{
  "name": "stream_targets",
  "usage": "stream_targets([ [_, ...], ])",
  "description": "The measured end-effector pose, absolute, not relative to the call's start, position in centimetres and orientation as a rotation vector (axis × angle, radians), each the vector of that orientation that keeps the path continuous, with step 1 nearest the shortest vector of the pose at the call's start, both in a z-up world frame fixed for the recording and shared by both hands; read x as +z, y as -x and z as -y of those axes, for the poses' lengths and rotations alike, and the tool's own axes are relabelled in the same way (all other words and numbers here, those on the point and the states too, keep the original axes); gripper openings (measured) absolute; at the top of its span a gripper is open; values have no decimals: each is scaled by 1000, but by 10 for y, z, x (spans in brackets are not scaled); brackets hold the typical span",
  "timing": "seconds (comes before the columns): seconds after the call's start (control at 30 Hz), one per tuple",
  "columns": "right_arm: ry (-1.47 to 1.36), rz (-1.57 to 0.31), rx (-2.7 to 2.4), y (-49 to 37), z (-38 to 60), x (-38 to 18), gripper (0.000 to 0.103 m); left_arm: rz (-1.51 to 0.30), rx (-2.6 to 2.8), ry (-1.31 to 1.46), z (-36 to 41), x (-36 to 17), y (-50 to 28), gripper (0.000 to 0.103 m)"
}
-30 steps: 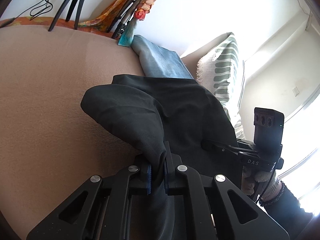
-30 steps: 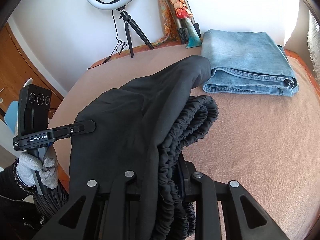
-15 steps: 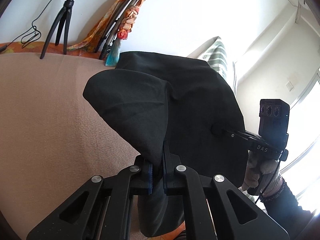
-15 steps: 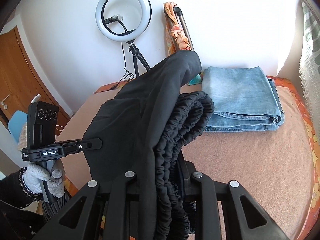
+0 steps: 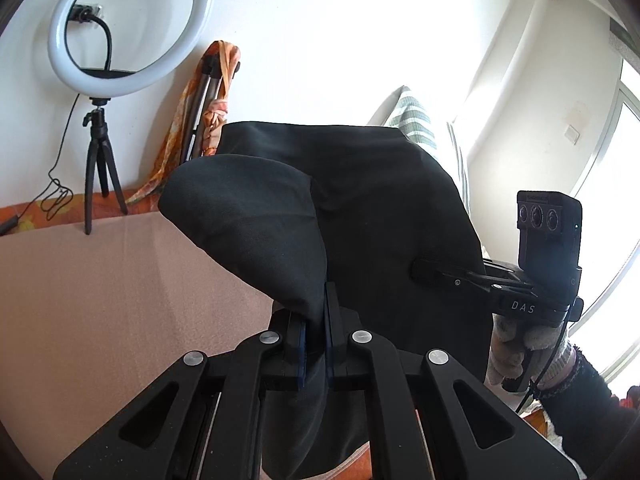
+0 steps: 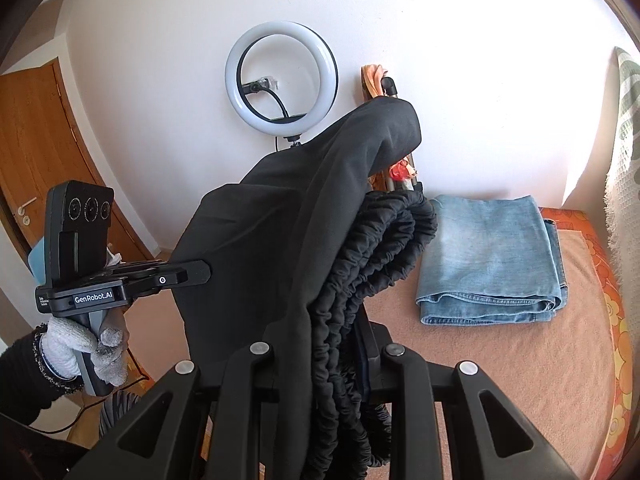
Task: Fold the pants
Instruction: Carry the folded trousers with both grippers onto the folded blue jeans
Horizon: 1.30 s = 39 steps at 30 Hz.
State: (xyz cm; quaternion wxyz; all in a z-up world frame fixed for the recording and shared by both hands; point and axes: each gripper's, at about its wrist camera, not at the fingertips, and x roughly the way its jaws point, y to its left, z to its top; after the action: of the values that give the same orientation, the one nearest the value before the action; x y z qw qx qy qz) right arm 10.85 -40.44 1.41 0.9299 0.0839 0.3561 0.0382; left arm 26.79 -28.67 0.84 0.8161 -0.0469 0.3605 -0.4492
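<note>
The black pants (image 5: 380, 208) hang in the air between my two grippers, lifted off the pink bed cover (image 5: 100, 300). My left gripper (image 5: 314, 340) is shut on a fold of the black cloth. My right gripper (image 6: 336, 344) is shut on the pants (image 6: 280, 240) at the gathered elastic waistband (image 6: 384, 248). The right gripper also shows in the left wrist view (image 5: 424, 270), and the left gripper in the right wrist view (image 6: 200, 274), each pinching an edge of the pants.
Folded blue jeans (image 6: 492, 256) lie on the bed cover (image 6: 520, 360) at the back right. A ring light on a tripod (image 5: 124, 28) stands by the wall, with an orange-wrapped stand (image 5: 212, 92) beside it. A striped pillow (image 5: 416, 124) sits at the right. A wooden door (image 6: 36, 152) is at the left.
Both grippers have risen and tilted up, lifting the black pants off the bed. The grips have not changed.
</note>
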Motion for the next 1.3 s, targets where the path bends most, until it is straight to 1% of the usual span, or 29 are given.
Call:
stream_targets([
  [0.23,-169,-682,36,-124,428,44,21,-737,-976,72,316,29,-294,5],
  [0.47,-161,-686,-22,-147,464,47,21,-726,-994,53,360,27,-320,5],
  [0.9,-167,-736,-98,-214,545,12,21,-759,-989,59,430,-17,-388,5],
  [1.3,-113,-816,-166,-274,614,-37,21,-802,-970,74,485,-67,-451,5],
])
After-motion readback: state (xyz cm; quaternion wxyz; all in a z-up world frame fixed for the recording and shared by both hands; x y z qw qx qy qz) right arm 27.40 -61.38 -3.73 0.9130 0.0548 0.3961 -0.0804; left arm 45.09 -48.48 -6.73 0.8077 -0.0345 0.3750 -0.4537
